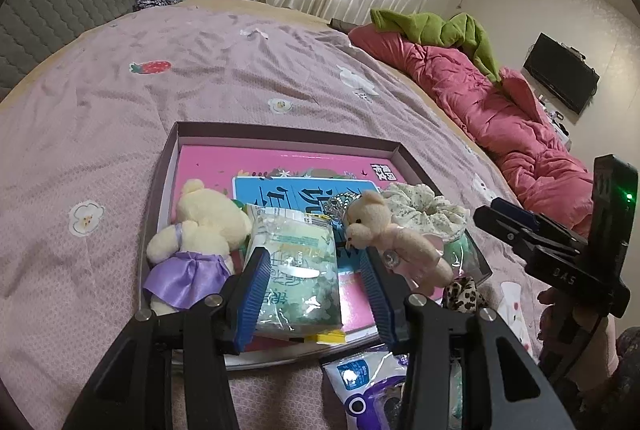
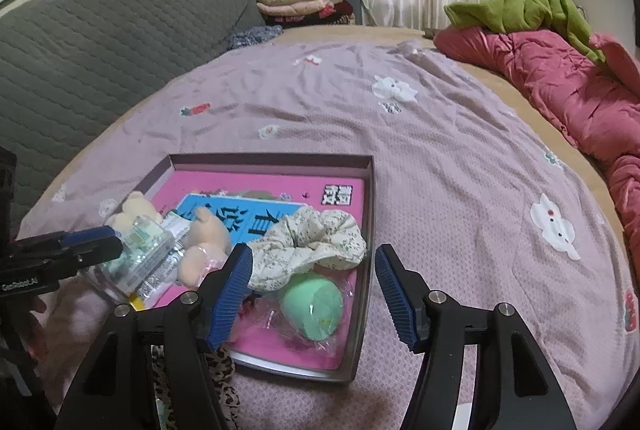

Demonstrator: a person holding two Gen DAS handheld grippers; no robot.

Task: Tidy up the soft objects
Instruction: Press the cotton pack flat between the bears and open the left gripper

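- We take the shallow box (image 1: 192,133) on the bed as our landmark; most of the soft things already lie inside it.
- Our left gripper (image 1: 316,294) is spread wide over the box's near edge, its fingers either side of the clear green packet (image 1: 296,270); whether they touch it we cannot tell.
- The packet's long axis runs straight away from that gripper, so we judge the left hand better placed for it.
- Our right gripper (image 2: 316,294) hangs over the box's near right corner, also spread, pinching nothing.
- The leopard-print scrunchie (image 1: 462,294) lies outside the box, just off its near right corner and beneath the right gripper, which we judge nearer to it.
- Another packet (image 1: 360,382) lies outside the near edge.
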